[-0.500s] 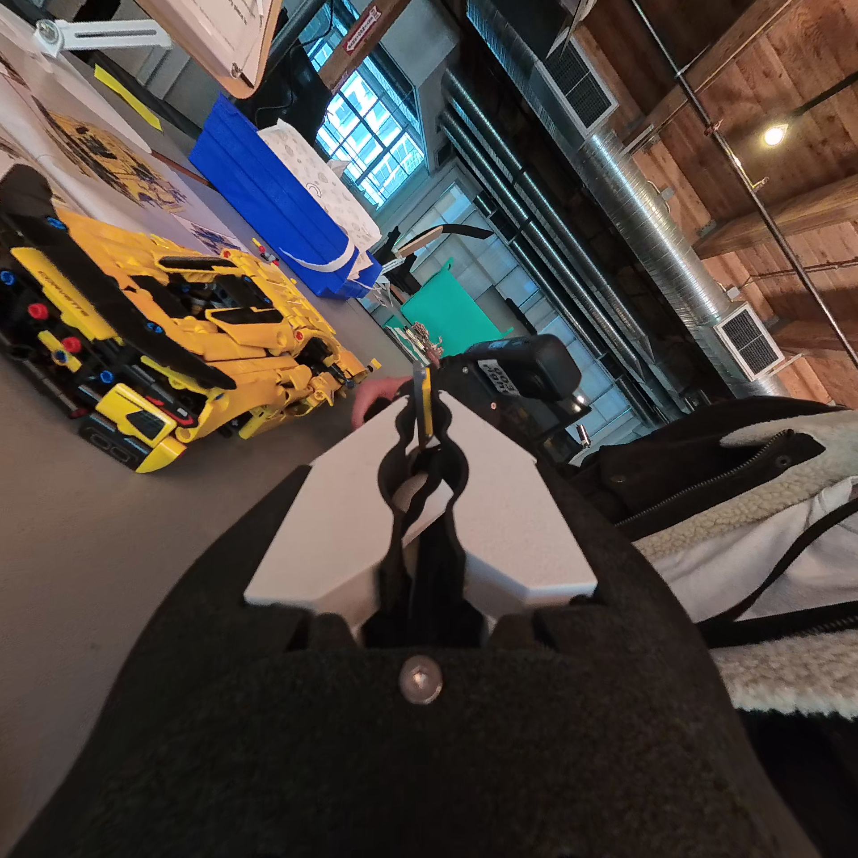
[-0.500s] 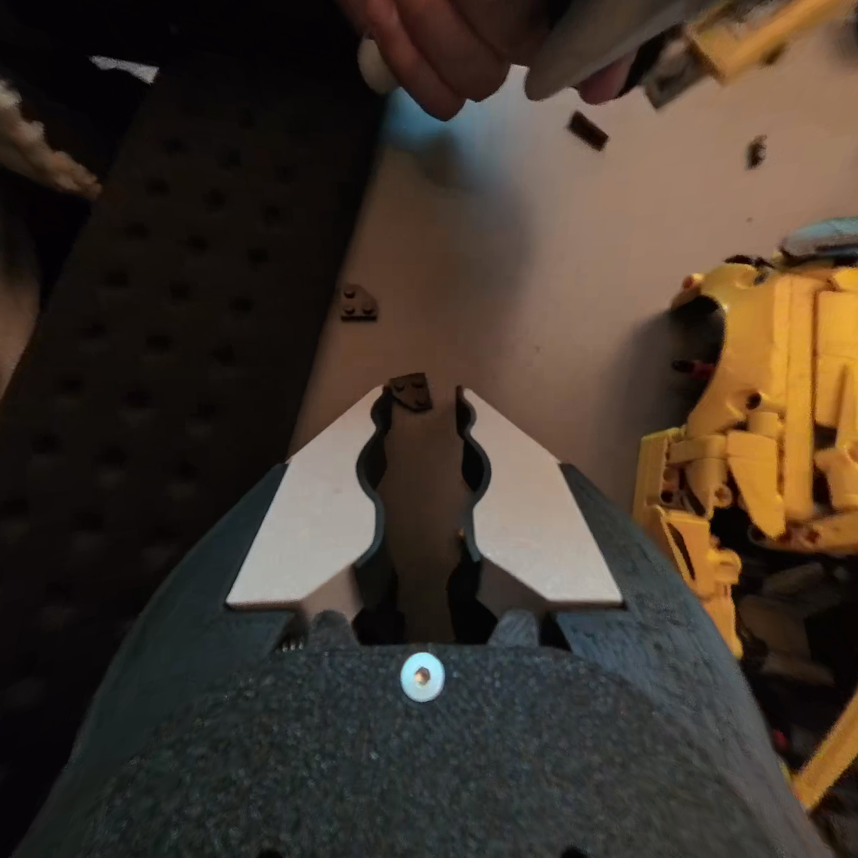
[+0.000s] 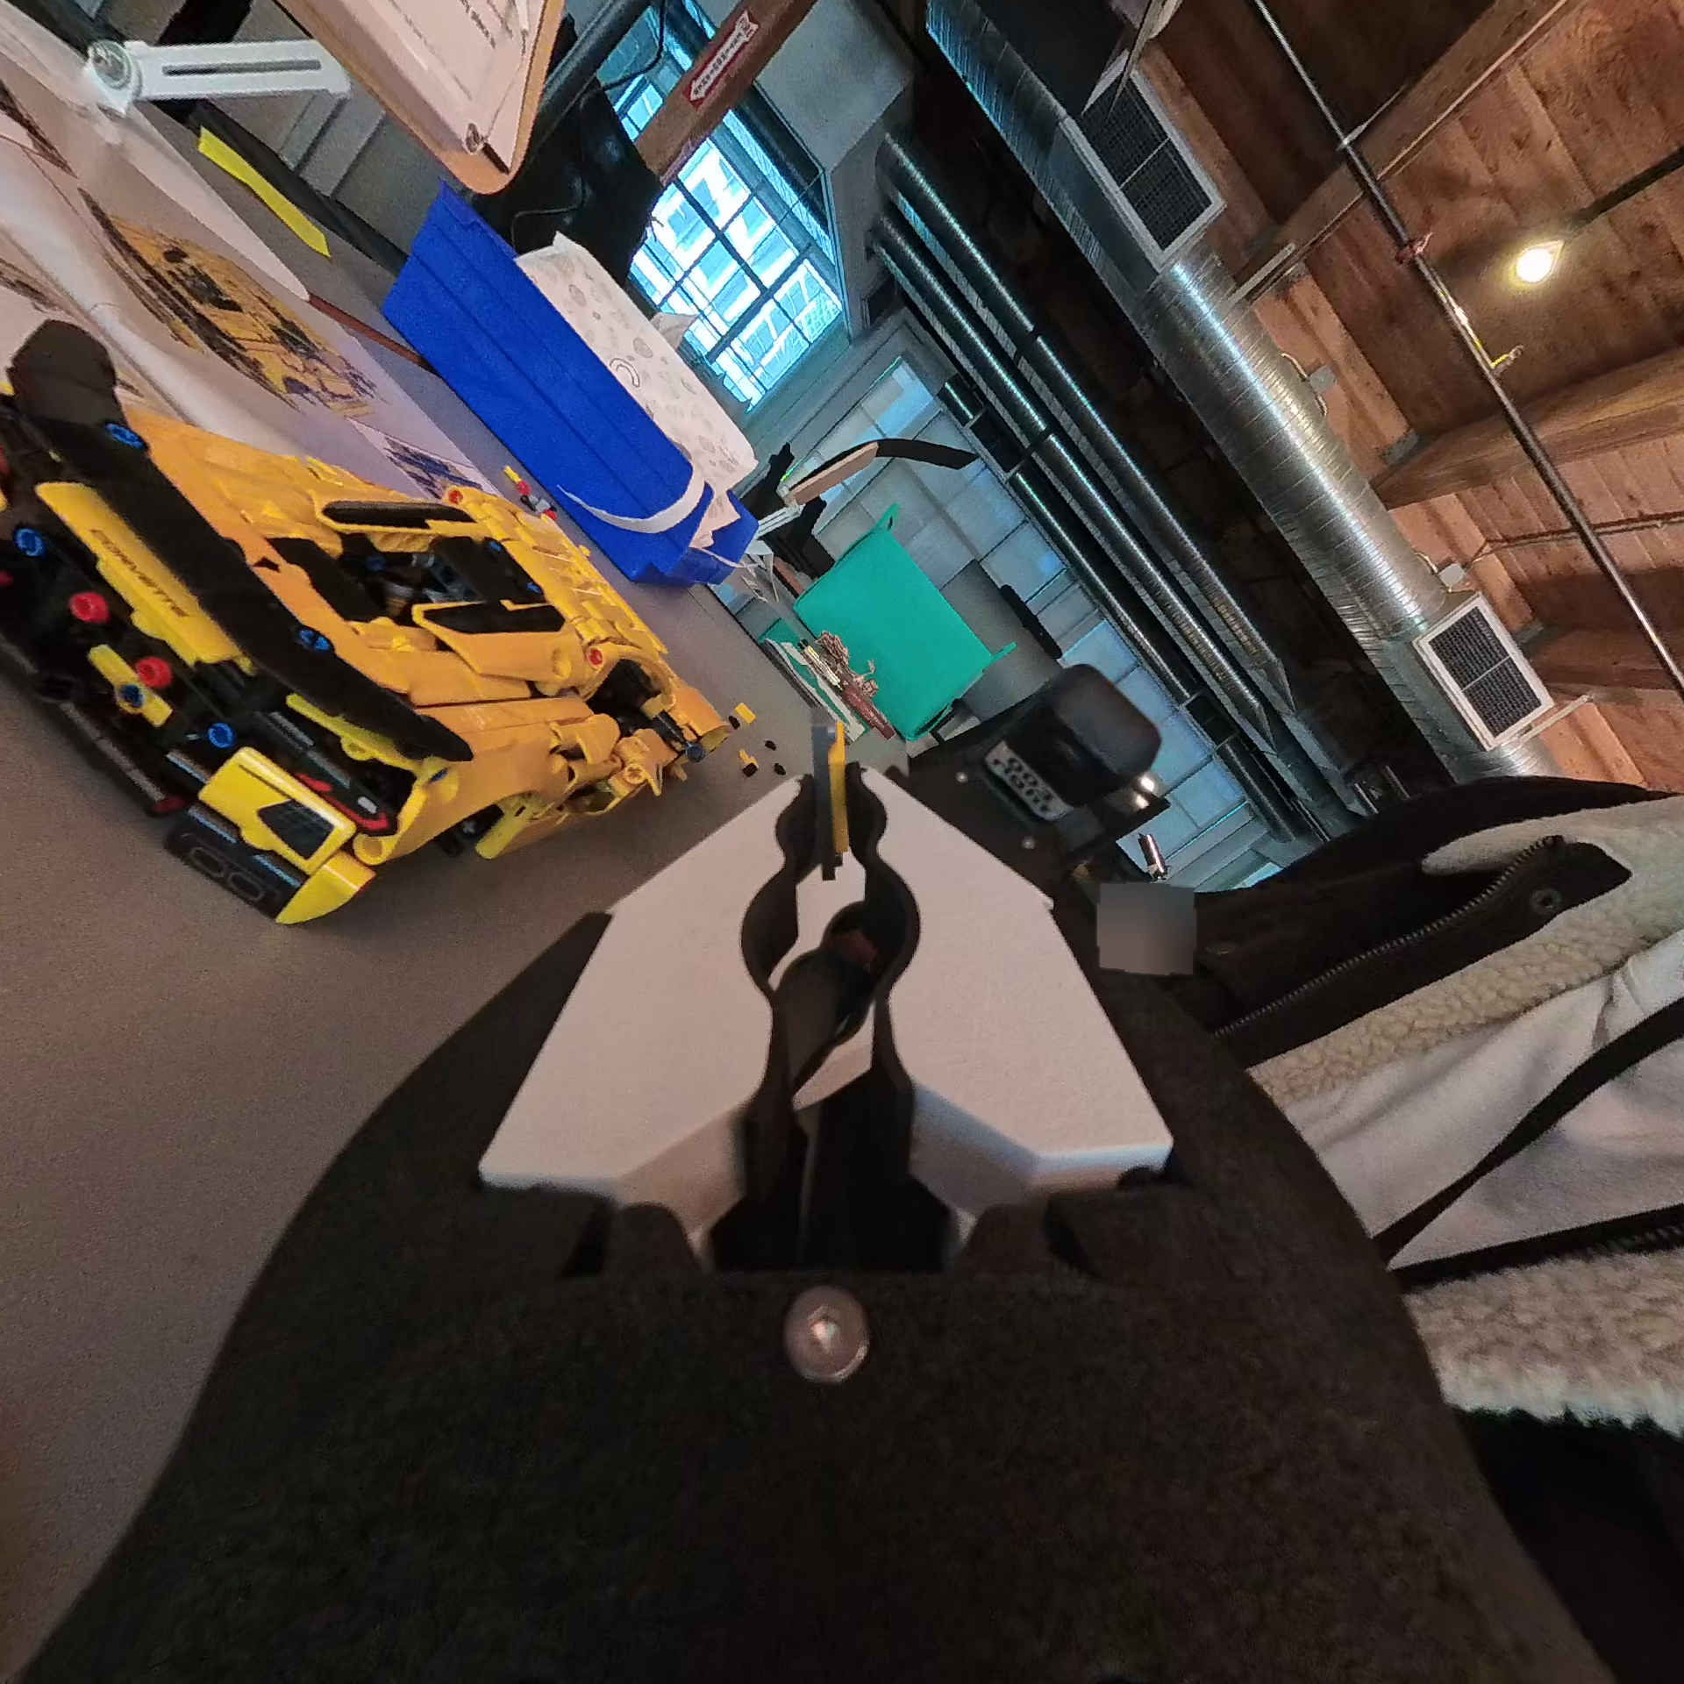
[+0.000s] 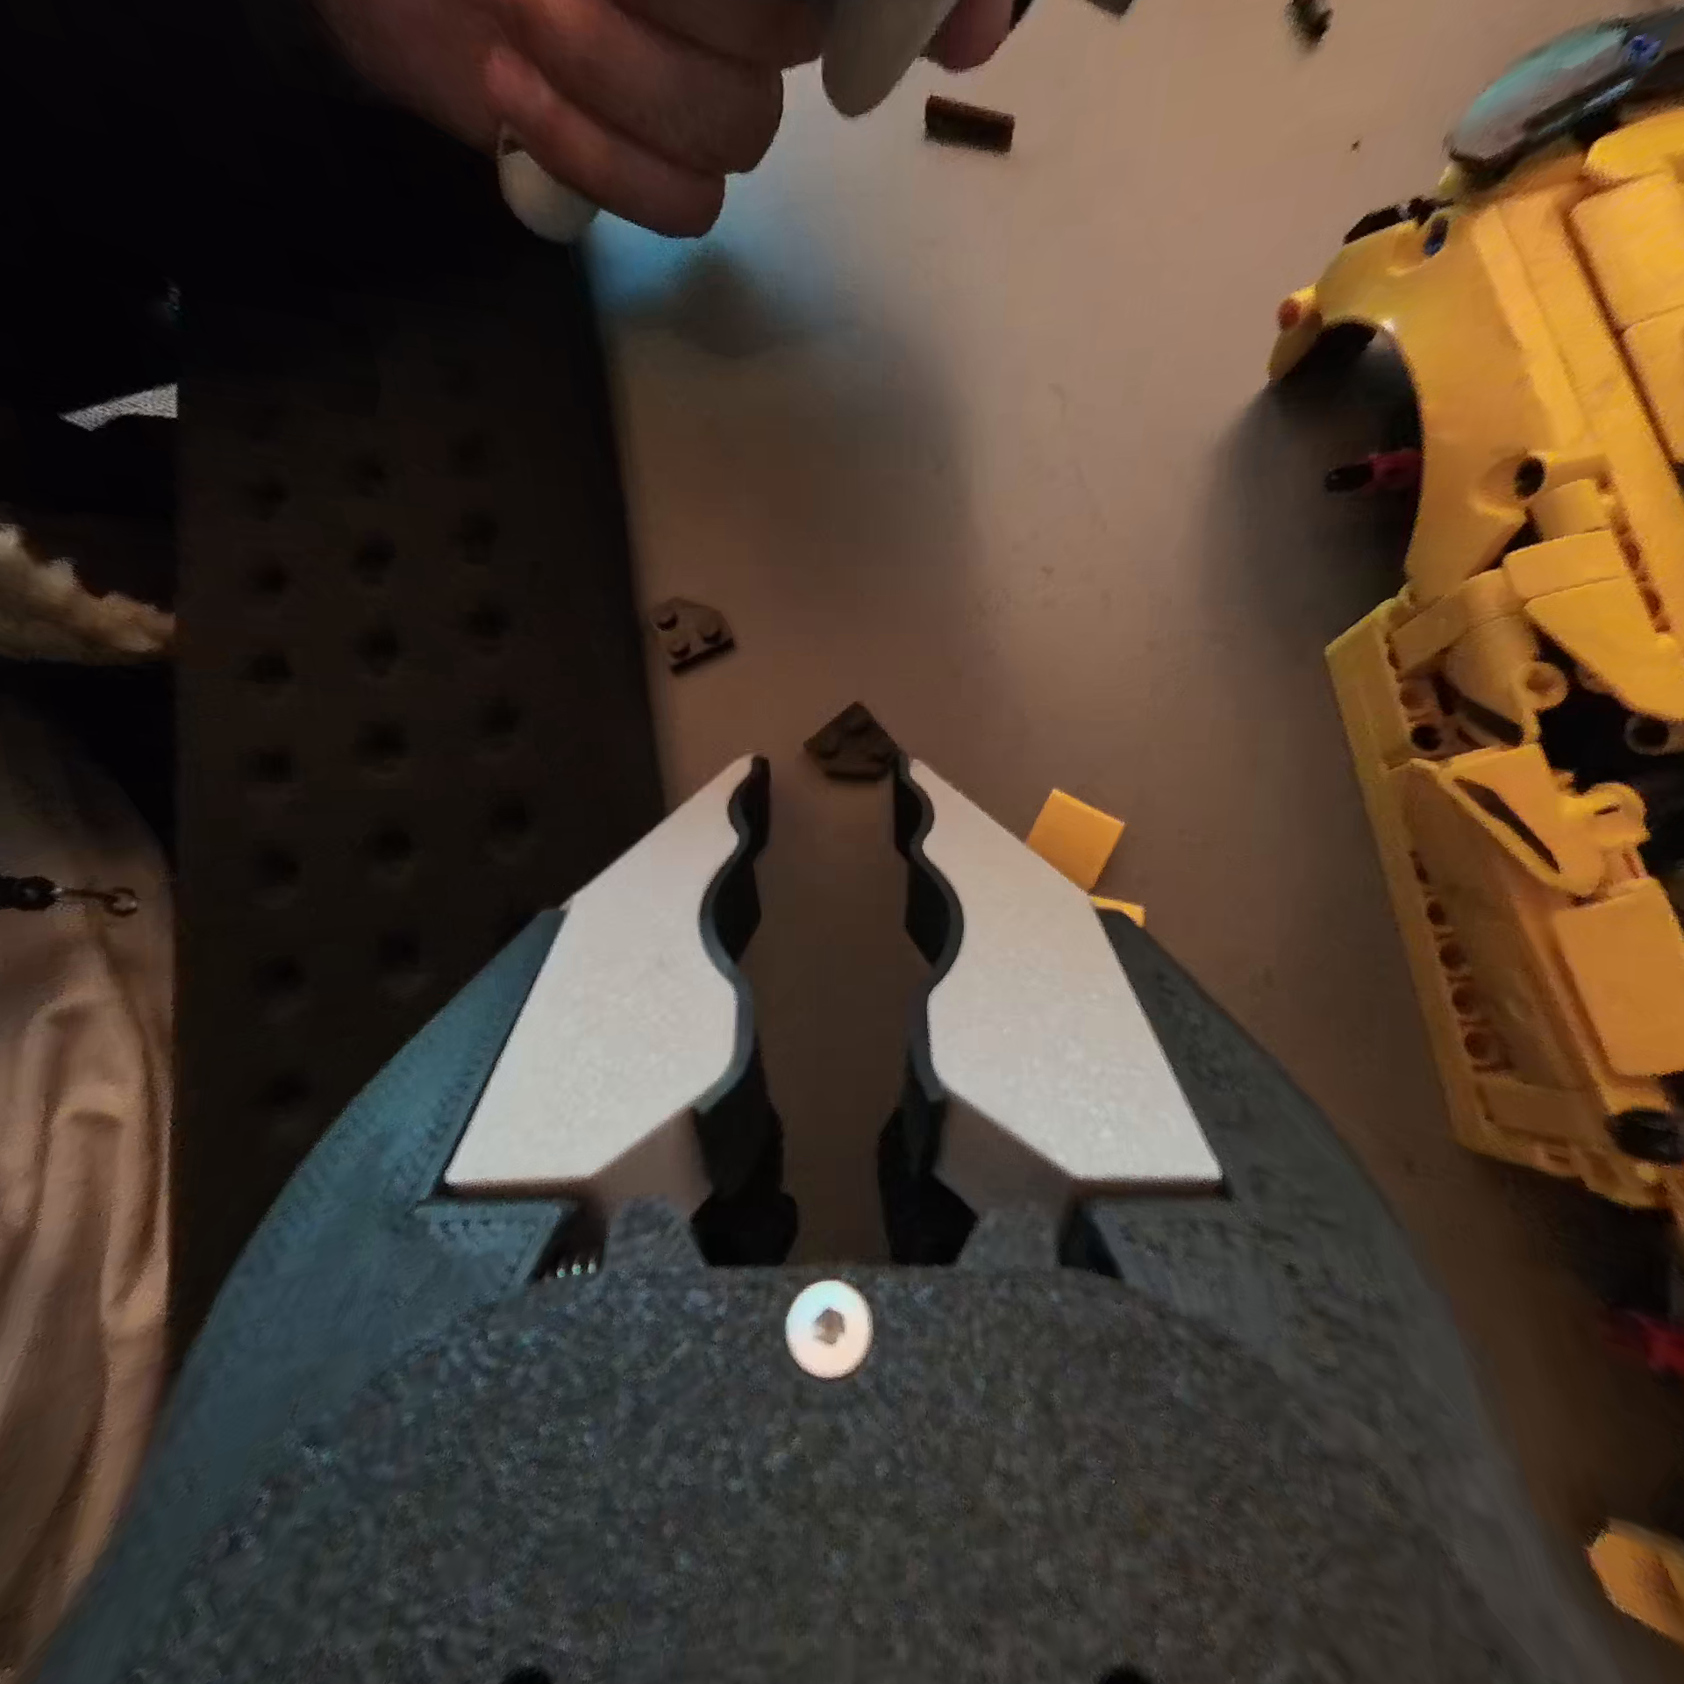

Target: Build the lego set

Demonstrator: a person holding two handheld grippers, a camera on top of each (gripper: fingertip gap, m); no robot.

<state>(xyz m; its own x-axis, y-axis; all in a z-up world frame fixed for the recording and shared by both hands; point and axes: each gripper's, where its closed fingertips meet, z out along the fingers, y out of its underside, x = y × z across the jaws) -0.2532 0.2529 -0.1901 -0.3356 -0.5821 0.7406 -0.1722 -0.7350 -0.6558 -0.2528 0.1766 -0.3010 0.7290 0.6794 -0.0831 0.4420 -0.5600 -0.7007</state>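
Left gripper [image 3: 834, 788] is pinching a thin yellow flat plate [image 3: 831, 811]; right gripper [image 4: 831, 775] is gaping, a small black wedge plate [image 4: 852, 743] at twelve o'clock.

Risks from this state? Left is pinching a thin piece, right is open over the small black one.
1. The left gripper holds the thin yellow plate edge-on at its very tips; it may twist or slip out.
2. The right gripper is open around a small black wedge plate lying flat on the table; closing may skid it away.
3. A loose yellow tile beside the right finger could get knocked.
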